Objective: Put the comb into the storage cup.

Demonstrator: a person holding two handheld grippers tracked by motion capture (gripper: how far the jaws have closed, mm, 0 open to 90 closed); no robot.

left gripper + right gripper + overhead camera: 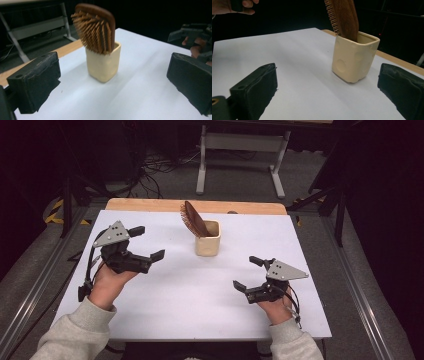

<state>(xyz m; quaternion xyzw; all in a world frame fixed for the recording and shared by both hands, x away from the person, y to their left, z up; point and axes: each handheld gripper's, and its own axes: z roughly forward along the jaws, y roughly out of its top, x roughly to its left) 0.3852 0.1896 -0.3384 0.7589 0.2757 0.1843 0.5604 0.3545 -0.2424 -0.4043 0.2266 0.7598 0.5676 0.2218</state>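
A cream square cup stands upright near the back middle of the white table. A brown wooden hairbrush leans in it, bristle head up and tilted left. In the left gripper view the cup and the brush sit ahead between the jaws. The right gripper view has the cup and brush ahead, toward the right. My left gripper is open, left of the cup, holding nothing. My right gripper is open at the front right, holding nothing.
A wooden strip runs along the table's far edge. Beyond it stand a white frame and floor cables. Metal rails flank the table on both sides.
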